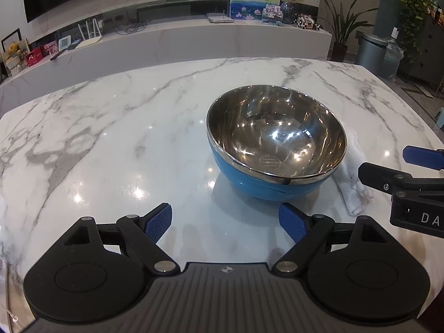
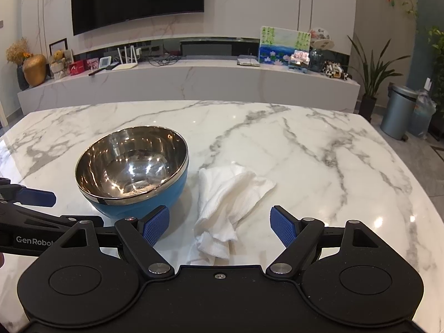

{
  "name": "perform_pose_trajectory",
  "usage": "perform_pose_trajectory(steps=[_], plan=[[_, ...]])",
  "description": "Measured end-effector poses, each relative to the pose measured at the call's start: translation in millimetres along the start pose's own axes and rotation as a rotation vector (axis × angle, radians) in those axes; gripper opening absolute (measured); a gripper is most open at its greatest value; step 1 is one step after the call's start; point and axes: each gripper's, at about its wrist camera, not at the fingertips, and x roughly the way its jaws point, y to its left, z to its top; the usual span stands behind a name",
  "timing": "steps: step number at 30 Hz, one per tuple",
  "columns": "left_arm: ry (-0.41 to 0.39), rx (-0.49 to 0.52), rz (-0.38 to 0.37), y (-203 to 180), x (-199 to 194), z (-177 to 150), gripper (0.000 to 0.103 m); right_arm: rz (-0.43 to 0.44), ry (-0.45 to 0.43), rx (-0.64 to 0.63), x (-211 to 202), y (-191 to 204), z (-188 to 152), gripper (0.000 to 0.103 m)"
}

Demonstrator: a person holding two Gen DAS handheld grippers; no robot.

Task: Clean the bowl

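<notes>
Both the left claw (image 1: 224,222) and the right claw (image 2: 220,224) were released, empty. The bowl (image 2: 133,172) stood upright on the tabletop (image 2: 305,152), just beside the cloth (image 2: 227,194).

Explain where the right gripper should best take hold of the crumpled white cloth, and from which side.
Probably the raised, bunched near end of the crumpled white cloth, approached from directly behind it. That end lies between the open right gripper fingers, and its folds stand off the marble table, while the far part lies flatter.
</notes>
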Motion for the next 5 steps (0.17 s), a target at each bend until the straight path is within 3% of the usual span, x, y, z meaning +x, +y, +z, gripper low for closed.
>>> perform_pose_trajectory(steps=[5], plan=[[-0.002, 0.002, 0.001, 0.5, 0.4, 0.0, 0.084, 0.003, 0.005, -0.004, 1.1, 0.5, -0.7, 0.078]])
